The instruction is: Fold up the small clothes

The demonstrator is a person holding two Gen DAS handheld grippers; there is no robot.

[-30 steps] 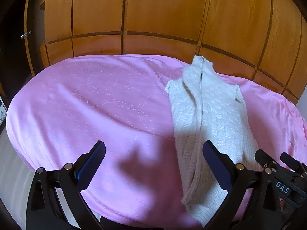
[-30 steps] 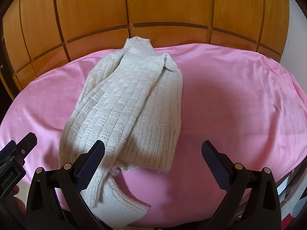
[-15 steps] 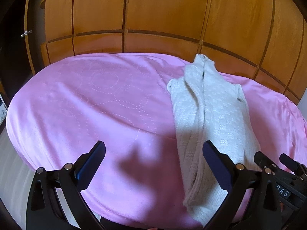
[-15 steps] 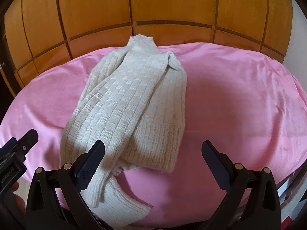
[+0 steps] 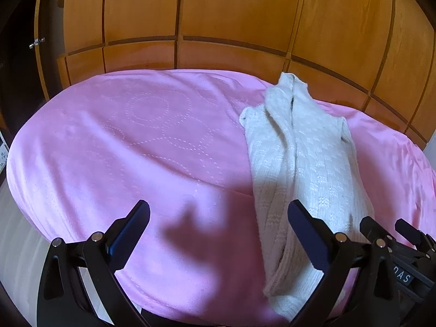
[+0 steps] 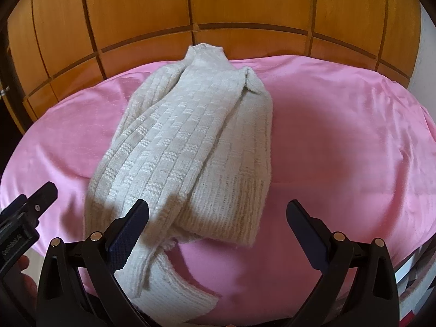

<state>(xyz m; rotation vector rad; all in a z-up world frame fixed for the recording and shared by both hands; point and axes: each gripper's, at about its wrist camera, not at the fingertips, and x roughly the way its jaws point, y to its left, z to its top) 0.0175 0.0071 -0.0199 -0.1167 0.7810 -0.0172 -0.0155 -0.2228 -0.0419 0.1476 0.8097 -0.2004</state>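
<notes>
The left gripper [image 5: 218, 226] hovers with jaws spread wide above the pink blanket [image 5: 136, 147], the folded cream sweater [image 5: 305, 163] lying beside its right finger.

Sweater [image 6: 190, 147] lies on blanket [image 6: 340, 141] (cabinets [image 6: 245, 0] behind).

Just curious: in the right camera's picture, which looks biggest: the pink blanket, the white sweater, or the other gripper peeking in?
1. Pink blanket
2. White sweater
3. Left gripper, only partly in frame, so its apparent size is unsure.

Our left tongs [image 5: 218, 229], right tongs [image 6: 216, 227]: black plastic frames, dark-blue ridged pads [image 6: 128, 234], silver screws, white lettering; bare fingertip [image 6: 26, 261] visible.
</notes>
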